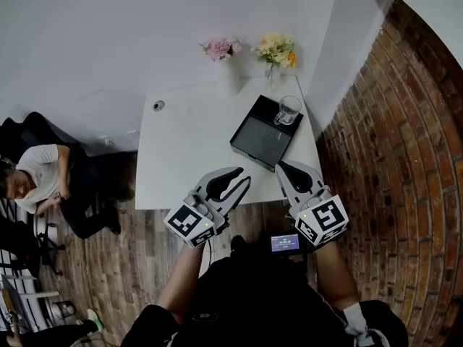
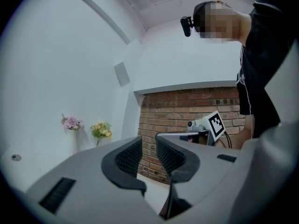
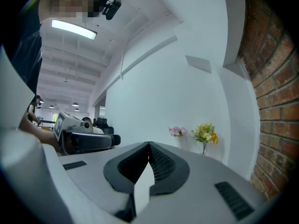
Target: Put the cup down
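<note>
Glass cup stands upright on the far right corner of a black tray, which lies on the right side of the white counter. Behind the tray, along the counter's far edge, are two vases, one with pink flowers to the left and one with yellow flowers to the right. Both tools hang at the counter's near edge, well apart from the cup. The left hand-held gripper has its jaws parted with nothing between them, as its own view shows. The right hand-held gripper sits close to the tray's near corner with its jaws pressed together and empty. A brick wall runs along the right side of the counter. To the far left, a person in a white top sits beside the wooden floor.
</note>
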`<control>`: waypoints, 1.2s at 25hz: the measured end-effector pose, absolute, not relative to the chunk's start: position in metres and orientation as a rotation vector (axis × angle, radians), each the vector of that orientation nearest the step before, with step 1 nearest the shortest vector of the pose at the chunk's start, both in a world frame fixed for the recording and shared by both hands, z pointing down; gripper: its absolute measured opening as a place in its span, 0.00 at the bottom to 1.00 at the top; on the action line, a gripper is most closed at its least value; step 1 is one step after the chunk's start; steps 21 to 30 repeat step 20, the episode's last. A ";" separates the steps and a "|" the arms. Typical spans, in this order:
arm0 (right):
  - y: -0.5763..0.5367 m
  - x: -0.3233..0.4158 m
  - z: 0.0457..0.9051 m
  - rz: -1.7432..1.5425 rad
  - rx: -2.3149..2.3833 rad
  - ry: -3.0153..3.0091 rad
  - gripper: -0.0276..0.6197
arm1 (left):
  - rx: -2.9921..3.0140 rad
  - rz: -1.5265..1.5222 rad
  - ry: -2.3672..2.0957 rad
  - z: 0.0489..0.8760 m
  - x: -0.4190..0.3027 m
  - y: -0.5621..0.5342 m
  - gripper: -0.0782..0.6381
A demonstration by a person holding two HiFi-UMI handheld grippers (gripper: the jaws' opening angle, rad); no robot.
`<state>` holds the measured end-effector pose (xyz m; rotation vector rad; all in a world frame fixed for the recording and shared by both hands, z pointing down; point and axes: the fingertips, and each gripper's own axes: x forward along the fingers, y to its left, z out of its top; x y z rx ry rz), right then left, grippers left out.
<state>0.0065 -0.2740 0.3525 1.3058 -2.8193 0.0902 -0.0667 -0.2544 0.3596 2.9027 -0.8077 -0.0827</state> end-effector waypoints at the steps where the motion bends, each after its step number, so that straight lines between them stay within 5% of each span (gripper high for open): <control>1: -0.275 0.006 0.352 0.089 1.306 -2.821 0.06 | 2.902 -0.082 -0.809 0.359 -0.067 -0.255 0.25; 30: -0.280 0.014 0.357 0.086 1.319 -2.811 0.06 | 2.877 -0.070 -0.825 0.367 -0.063 -0.255 0.25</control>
